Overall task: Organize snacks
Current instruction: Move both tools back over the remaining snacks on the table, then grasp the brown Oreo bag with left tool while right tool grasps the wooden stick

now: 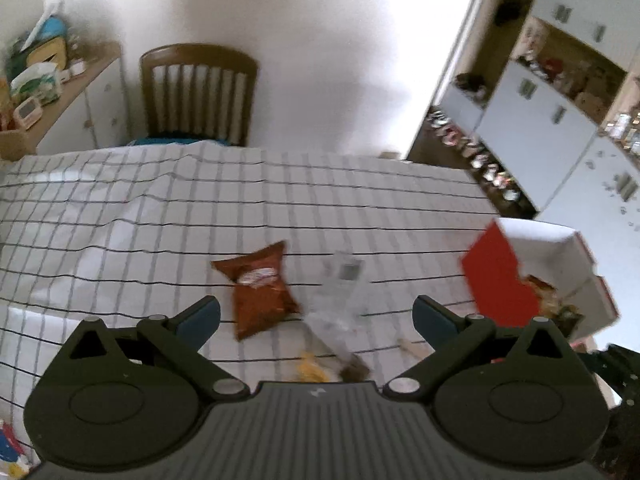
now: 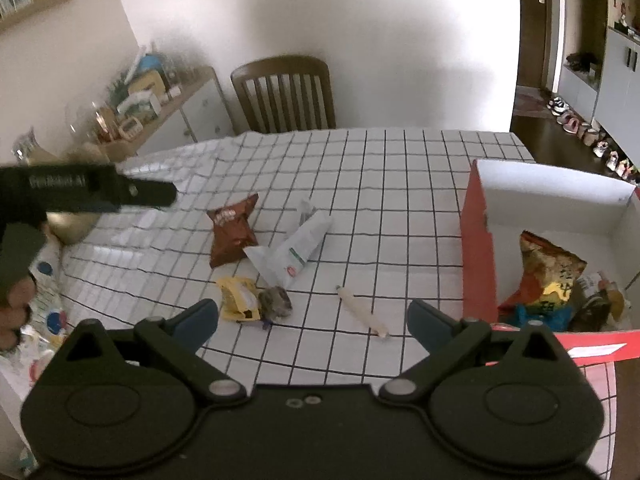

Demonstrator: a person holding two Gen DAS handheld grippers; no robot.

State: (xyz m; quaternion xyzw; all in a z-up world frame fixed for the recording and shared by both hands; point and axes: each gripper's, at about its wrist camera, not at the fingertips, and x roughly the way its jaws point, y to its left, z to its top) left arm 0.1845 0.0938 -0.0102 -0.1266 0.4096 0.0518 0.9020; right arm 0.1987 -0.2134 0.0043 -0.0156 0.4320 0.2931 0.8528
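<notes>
Snacks lie on the checked tablecloth (image 2: 400, 184): a brown chip bag (image 2: 231, 230), a white pouch (image 2: 298, 248), a yellow packet (image 2: 239, 298), a small grey-brown wrapped snack (image 2: 275, 301) and a pale stick snack (image 2: 363, 312). A red box (image 2: 478, 240) with a white inside stands at the right and holds an orange-yellow chip bag (image 2: 546, 276) and other packets. My right gripper (image 2: 314, 322) is open and empty above the near snacks. My left gripper (image 1: 316, 320) is open and empty, over the brown bag (image 1: 260, 288) and white pouch (image 1: 340, 296); it shows from the side in the right wrist view (image 2: 152, 194).
A wooden chair (image 2: 286, 94) stands behind the table's far edge. A cluttered sideboard (image 2: 160, 104) runs along the left wall. Colourful packets (image 2: 44, 320) lie at the table's near left. A hallway with shoes (image 2: 580, 128) opens at the right.
</notes>
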